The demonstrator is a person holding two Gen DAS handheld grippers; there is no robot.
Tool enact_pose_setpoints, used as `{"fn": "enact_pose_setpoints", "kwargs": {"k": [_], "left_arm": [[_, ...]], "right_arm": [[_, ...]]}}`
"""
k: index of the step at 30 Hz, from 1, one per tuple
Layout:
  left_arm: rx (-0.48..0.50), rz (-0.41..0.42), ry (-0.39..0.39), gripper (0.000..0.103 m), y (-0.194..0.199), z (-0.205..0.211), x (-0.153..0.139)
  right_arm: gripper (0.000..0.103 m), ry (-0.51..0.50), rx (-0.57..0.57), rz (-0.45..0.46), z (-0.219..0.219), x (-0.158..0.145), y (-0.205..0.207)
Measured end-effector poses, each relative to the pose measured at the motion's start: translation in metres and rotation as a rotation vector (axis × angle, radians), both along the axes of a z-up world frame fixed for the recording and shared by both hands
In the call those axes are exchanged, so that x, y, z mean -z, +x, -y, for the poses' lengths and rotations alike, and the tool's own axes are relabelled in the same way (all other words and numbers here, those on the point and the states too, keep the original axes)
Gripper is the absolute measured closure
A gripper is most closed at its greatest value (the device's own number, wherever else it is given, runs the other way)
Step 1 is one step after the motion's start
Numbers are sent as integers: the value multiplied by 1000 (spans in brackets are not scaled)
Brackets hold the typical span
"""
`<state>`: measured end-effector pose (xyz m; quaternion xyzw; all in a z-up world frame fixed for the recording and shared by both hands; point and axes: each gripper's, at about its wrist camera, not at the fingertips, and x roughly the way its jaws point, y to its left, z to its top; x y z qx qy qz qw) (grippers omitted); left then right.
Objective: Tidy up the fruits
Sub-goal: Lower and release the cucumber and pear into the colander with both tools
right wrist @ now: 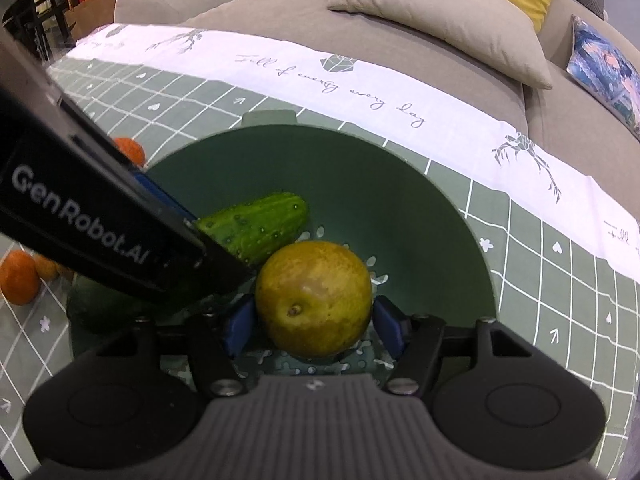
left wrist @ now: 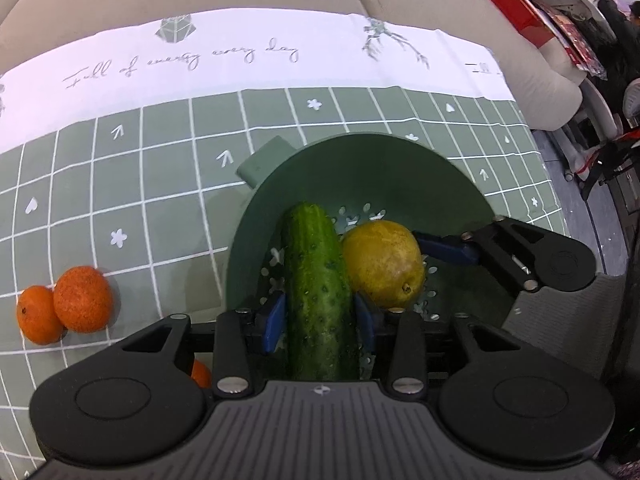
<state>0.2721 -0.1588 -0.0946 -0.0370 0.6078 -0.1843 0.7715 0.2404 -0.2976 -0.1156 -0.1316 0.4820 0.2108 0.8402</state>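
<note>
Left gripper (left wrist: 320,316) pinches cucumber (left wrist: 318,280), long axis along fingers, tip pointing forward into green colander (left wrist: 360,160). Right gripper (right wrist: 314,326) spread around pear (right wrist: 314,296), stem end toward camera, inside colander.

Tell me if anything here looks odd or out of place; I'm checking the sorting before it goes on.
One thing: the cucumber, a vegetable, is held by the left gripper over the green colander, against the yellow pear between the right gripper's fingers. The oranges lie on the tablecloth. Nothing spilled or damaged.
</note>
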Motion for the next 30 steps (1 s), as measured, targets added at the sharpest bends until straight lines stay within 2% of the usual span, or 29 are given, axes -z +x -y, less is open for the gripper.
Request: {"fn": "enact_pose_setpoints", "kwargs": {"k": [4,10,17,21,27,30], "left_arm": [[-3,5,-13,51,-3,-5,-5],[6,46,-10,47,-13,-10,-22],[11,102,-15,47,-32,-18,-47],[29,172,1,47,-47,-24,-67],[44,288,23,47,-72,-40,-94],[46,337,32,47,-84,-53,-103]], "right_arm": [[33,0,9,1,3,-3,5],[33,-54,-9,1,3,-5,-5],[32,-14,38,8,9,-22,-14],[27,5,60,24,7,-37,-22],[27,24,101,17,-8,-62,-43],[23,55,125,9,-18,-71,-55]]}}
